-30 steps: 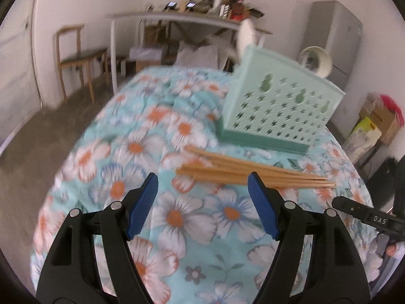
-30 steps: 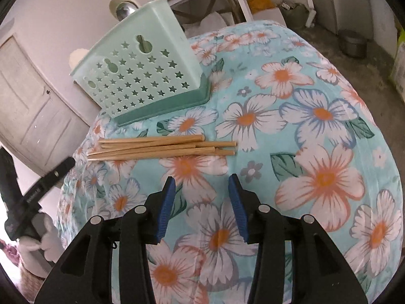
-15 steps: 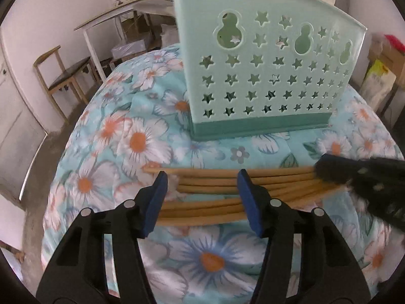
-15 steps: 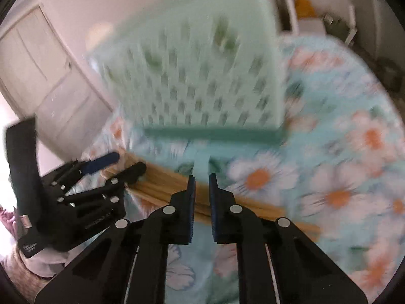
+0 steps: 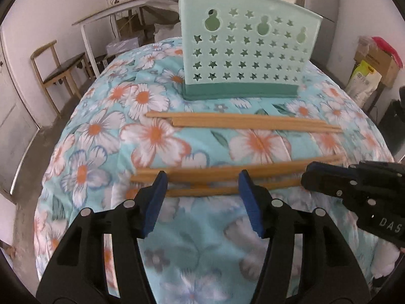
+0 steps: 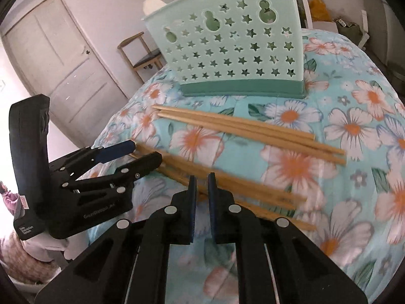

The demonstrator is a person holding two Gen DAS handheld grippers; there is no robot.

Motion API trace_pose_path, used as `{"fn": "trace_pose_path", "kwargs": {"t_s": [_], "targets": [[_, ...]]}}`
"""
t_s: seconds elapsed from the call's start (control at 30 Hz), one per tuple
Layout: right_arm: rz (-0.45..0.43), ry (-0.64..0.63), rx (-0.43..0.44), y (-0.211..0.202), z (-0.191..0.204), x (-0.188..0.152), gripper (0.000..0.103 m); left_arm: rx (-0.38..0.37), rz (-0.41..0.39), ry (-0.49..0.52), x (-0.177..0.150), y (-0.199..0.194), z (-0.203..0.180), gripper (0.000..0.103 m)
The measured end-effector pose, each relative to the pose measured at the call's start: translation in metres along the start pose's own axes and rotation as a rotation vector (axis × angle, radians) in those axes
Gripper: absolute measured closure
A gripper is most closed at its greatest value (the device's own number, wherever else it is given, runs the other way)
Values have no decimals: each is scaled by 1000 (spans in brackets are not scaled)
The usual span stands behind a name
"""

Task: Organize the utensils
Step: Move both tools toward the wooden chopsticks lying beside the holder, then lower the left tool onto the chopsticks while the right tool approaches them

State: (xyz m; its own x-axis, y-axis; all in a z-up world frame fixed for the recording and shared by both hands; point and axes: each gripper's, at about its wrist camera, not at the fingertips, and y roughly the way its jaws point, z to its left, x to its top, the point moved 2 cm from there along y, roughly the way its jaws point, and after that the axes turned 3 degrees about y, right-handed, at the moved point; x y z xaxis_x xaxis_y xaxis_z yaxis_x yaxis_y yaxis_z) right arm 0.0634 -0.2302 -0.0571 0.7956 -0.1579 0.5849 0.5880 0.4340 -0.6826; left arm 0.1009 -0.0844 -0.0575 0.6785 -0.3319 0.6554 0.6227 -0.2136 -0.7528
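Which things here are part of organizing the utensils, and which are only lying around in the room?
Part of the job:
- wooden chopsticks near the holder
- wooden chopsticks by the grippers
- mint-green plastic utensil holder with star holes
- left gripper
- right gripper

Lying around:
- wooden chair
- white table
- yellow bag

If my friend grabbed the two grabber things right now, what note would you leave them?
Left gripper: open, jaws just narrowed, tips at the near chopsticks, not gripping.
Right gripper: shut, just closed, at the same bundle; whether it pinches a stick I cannot tell.
Far chopsticks: on the flowered cloth in front of the green holder.
Done: no chopstick seen in the holder.
Left: get both bundles into it.
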Motion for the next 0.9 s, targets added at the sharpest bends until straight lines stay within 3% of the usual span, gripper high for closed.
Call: {"fn": "trace_pose_path", "kwargs": {"t_s": [0.07,0.4,0.5,0.67,0.77,0.9], "targets": [[29,-13,-4,3,2,-13,87,-14,-9,2,-10,-5,-1,47],[36,9,5,-19,2,-32,85,-211,-53,-133,-42,-30,21,47],[-8,-28,15,-32,9,-22,85,-276,-72,-203,-48,-37,31,49],[-63,-81,-7,-15,22,13,85,-357,-80,-286,-49,-42,40,60],[20,-16,-26,14,14,14,85,-403,-89,-313,-52,-47,41,63],[15,-22,17,6,18,-3,86,-423,-104,-328,-52,-50,43,63]]}}
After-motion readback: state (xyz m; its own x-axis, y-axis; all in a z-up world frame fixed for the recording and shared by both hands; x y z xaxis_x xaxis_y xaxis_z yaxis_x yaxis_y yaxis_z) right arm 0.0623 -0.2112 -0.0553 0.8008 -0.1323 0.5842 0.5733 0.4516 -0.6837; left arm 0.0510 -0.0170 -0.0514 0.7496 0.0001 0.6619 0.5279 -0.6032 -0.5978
